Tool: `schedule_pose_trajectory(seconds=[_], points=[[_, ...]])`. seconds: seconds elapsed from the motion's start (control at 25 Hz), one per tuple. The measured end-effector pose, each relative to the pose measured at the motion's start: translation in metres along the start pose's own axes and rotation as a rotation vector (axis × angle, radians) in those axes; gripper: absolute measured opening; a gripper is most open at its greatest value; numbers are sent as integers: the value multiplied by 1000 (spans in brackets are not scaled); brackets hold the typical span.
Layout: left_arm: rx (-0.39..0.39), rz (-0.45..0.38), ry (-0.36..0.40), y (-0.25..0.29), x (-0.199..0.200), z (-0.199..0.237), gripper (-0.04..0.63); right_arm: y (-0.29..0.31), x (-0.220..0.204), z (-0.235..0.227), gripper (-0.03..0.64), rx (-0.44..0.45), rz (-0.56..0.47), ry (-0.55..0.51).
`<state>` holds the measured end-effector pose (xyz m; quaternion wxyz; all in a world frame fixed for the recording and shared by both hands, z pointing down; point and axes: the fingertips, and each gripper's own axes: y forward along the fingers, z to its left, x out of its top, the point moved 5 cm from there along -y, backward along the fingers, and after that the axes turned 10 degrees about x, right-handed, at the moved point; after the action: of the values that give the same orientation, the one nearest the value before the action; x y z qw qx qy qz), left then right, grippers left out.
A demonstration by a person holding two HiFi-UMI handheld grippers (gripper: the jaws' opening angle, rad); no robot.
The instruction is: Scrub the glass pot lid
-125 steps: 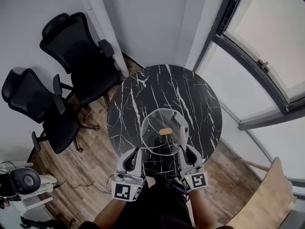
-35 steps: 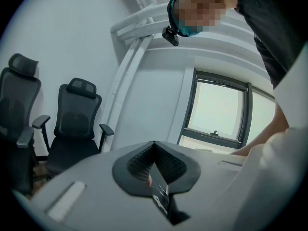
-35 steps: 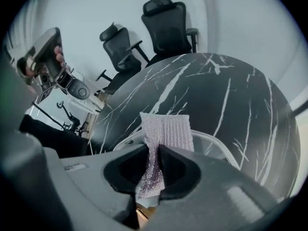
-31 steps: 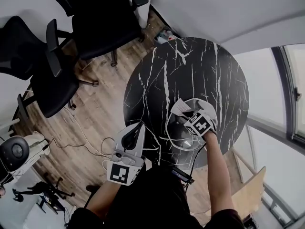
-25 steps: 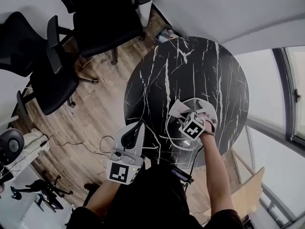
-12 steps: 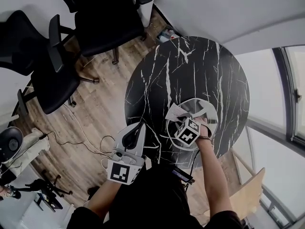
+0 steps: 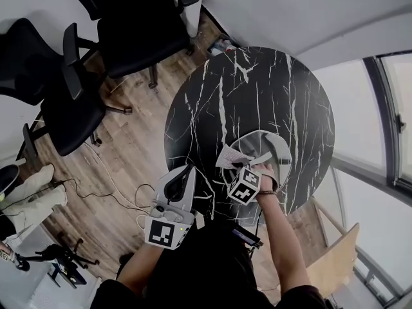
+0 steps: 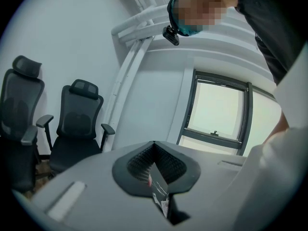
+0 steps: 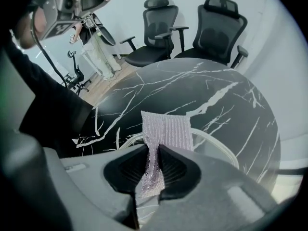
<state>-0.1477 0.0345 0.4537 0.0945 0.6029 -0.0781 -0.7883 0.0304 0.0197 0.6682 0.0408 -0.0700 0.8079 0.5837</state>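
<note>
Nearest me, the left gripper (image 8: 154, 147) hung off the table's near left edge. Its jaws were pressed together on nothing and tilted up at the wall, presumably parked clear of the work. Just beyond it, the right gripper (image 9: 155, 160) pinched a silvery scrub cloth (image 9: 166, 128). The cloth's free end fanned out ahead of the jaws so its flat face could meet the glass. The glass pot lid (image 7: 278, 152) lay under that cloth on the near right part of the black marble table (image 7: 244, 89). I could not tell for sure whether cloth pressed on glass. Farther left stood two black office chairs (image 7: 129, 37).
</note>
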Motion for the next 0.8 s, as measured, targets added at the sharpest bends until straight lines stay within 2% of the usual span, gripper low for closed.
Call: schedule_pose_trajectory(seconds=[0.32, 0.68, 0.8], points=[[-1, -20, -6, -1, 1, -10, 2, 3, -9, 14, 67, -96, -14, -86], [-22, -31, -3, -5, 1, -27, 2, 10, -20, 36, 67, -117, -18, -116], [-40, -6, 20, -9, -4, -31, 2, 12, -25, 43, 67, -119, -31, -110]])
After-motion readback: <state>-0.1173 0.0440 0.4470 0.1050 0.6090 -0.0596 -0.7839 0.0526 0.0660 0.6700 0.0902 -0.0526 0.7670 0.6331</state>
